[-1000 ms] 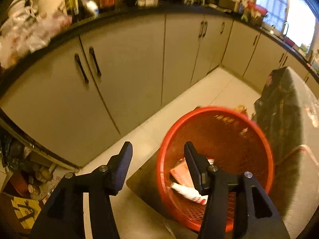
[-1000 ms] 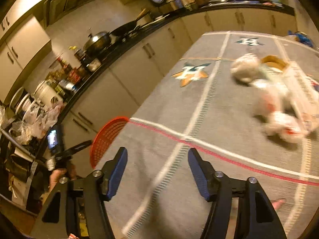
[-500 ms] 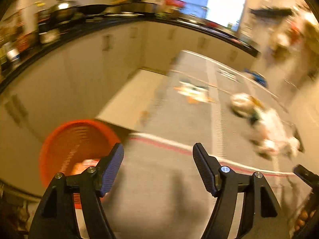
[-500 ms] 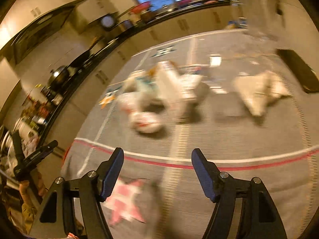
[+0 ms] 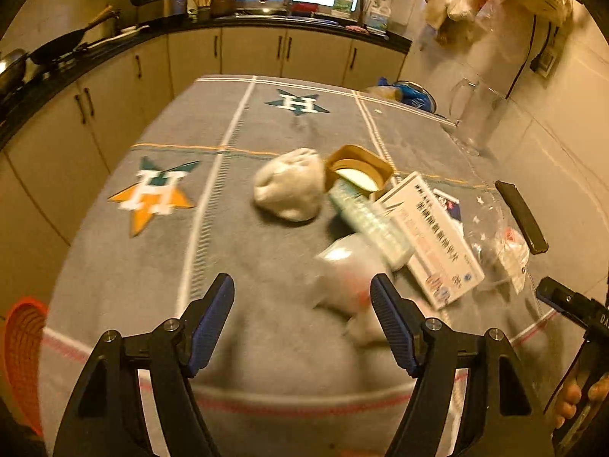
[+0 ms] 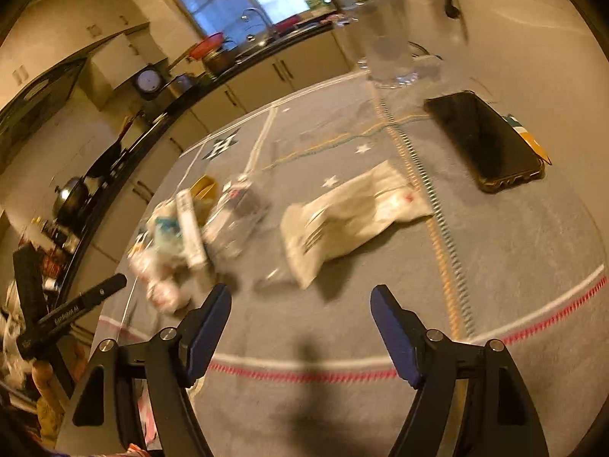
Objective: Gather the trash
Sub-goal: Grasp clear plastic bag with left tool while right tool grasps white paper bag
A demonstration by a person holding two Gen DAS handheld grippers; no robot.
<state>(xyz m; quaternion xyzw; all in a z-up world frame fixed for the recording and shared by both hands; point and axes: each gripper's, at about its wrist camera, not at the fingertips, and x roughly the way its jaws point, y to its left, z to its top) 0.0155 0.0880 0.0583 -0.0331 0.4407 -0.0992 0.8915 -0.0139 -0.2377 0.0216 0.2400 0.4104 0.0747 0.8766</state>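
Observation:
Trash lies on a grey tablecloth [image 5: 266, 251]. In the left wrist view I see a crumpled grey wad [image 5: 289, 184], a brown paper cup [image 5: 359, 167], a white box [image 5: 432, 236], a teal-white carton [image 5: 369, 219] and a blurred plastic wad [image 5: 342, 278]. My left gripper [image 5: 302, 323] is open and empty just before that wad. My right gripper [image 6: 300, 329] is open and empty, short of a flat white wrapper [image 6: 350, 217]. The orange bin [image 5: 21, 358] is at the table's left edge.
A black phone [image 6: 485, 141] lies right of the wrapper. A clear glass jug [image 6: 388, 42] stands at the table's far side. A blue bag [image 5: 413, 93] sits at the far right corner. Kitchen cabinets [image 5: 251, 51] ring the table.
My left gripper has swung from over the orange bin to above the table, facing the trash pile. My right gripper has turned right toward the white wrapper and phone. Both stay open.

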